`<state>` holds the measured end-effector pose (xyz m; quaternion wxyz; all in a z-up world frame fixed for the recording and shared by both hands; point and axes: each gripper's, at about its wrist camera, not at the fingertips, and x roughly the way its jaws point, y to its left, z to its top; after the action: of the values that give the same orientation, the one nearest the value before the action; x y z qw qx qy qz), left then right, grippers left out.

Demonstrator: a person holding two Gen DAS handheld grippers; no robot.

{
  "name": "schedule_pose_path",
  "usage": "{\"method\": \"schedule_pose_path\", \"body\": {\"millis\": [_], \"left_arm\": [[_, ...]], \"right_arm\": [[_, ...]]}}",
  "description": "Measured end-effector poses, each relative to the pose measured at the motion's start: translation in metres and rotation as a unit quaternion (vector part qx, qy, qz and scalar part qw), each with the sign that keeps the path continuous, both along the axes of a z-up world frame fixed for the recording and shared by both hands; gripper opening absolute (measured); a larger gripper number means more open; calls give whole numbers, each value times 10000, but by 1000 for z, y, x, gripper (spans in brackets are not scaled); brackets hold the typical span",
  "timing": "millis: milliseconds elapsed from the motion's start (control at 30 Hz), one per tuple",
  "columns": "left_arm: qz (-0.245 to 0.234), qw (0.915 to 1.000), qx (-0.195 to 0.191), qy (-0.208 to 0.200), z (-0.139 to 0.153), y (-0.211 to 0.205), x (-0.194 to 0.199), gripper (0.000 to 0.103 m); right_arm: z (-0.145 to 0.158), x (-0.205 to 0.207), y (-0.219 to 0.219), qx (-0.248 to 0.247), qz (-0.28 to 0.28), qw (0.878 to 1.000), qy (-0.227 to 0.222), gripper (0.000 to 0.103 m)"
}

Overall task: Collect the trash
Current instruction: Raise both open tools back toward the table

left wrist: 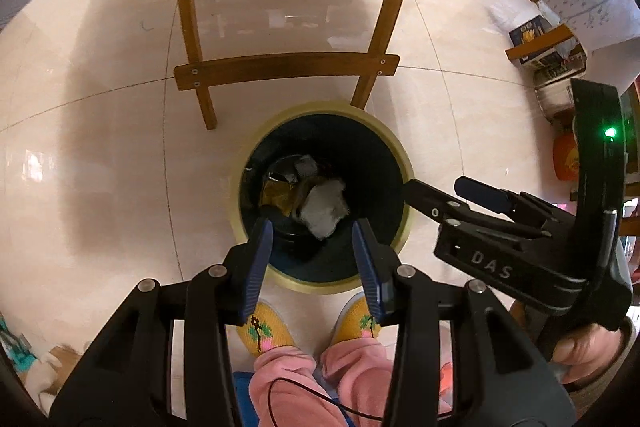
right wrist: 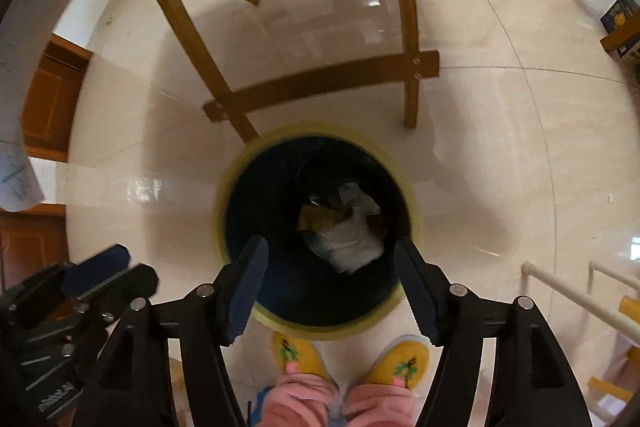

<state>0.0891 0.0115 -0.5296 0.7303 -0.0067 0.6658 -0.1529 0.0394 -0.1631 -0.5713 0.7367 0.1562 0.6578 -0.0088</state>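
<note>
A round bin with a yellow rim and a dark liner stands on the pale tiled floor, straight below both grippers. At its bottom lie crumpled white paper and a gold wrapper. My left gripper hangs open over the near side of the bin's mouth, with nothing between its blue pads. The right gripper shows beside it at the right, also open. In the right wrist view the right gripper stands wide open over the bin rim, empty, above the white paper. The left gripper is at the lower left.
A wooden chair's legs and crossbar stand just behind the bin. The person's feet in yellow slippers touch the bin's near side. Boxes and clutter line the right. A white rack stands at the right.
</note>
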Motion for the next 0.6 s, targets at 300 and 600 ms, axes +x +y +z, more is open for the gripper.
{"method": "schedule_pose_path", "body": {"millis": [300, 600], "left_arm": [[222, 9997, 18, -41, 38, 17, -7, 38], [294, 9991, -57, -288, 126, 21, -9, 38]], "right_arm": [[33, -20, 1, 25, 66, 9999, 145, 67], [120, -43, -6, -25, -76, 10000, -17, 67]]}}
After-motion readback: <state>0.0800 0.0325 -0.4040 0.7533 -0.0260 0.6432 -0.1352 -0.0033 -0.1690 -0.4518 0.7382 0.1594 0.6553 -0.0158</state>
